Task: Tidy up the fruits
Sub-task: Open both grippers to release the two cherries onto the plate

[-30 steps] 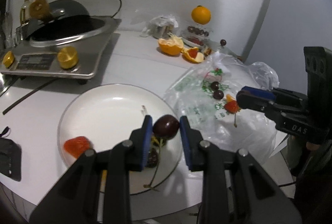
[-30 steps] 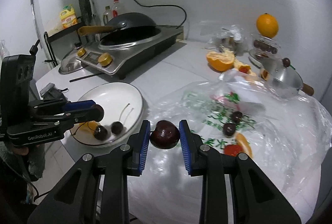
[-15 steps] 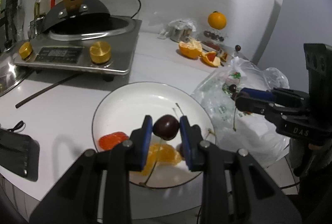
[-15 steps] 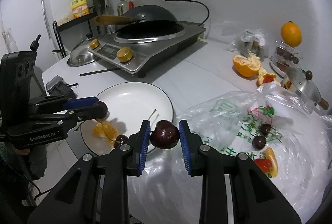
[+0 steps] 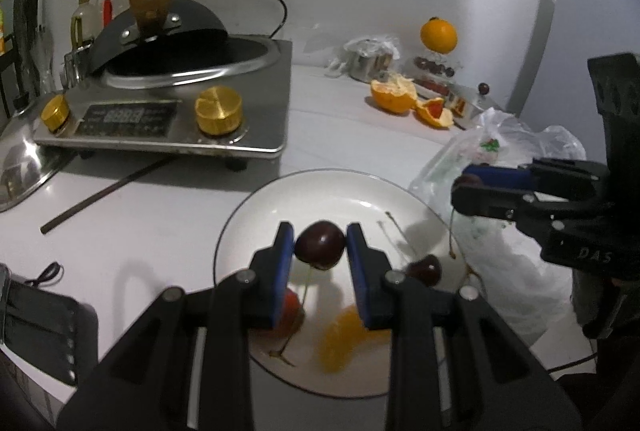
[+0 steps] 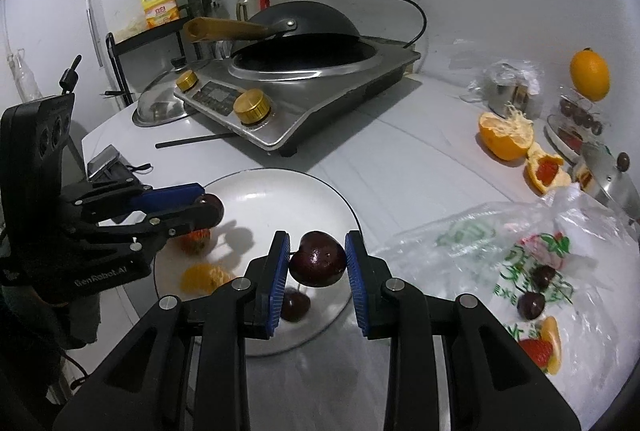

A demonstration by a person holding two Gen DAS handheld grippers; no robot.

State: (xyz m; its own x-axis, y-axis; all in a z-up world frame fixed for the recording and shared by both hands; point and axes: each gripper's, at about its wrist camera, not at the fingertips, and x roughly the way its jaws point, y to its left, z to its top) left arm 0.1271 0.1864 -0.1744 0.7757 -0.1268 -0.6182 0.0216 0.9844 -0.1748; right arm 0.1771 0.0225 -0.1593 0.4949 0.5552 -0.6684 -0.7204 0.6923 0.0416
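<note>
My left gripper (image 5: pixel 320 247) is shut on a dark cherry (image 5: pixel 320 244) and holds it above the white plate (image 5: pixel 332 191). My right gripper (image 6: pixel 318 257) is shut on another dark cherry (image 6: pixel 318 259) over the plate's (image 6: pixel 280 191) right edge. On the plate lie a cherry (image 5: pixel 425 269), an orange segment (image 5: pixel 340 335) and a strawberry (image 5: pixel 289 307). The right gripper also shows in the left wrist view (image 5: pixel 464 187), the left gripper in the right wrist view (image 6: pixel 212 209). More cherries (image 6: pixel 531 305) and a strawberry (image 6: pixel 534 349) lie on the plastic bag (image 6: pixel 480 235).
An induction cooker (image 5: pixel 180 111) with a wok stands behind the plate. Peeled orange halves (image 5: pixel 394 95), a whole orange (image 5: pixel 438 35) and small containers sit at the back right. A pot lid (image 6: pixel 160 107) and a black device (image 5: pixel 36 323) are at the left.
Both grippers have moved left toward the plate, each still holding its cherry. The right gripper now hangs over the plate's edge instead of over the bag.
</note>
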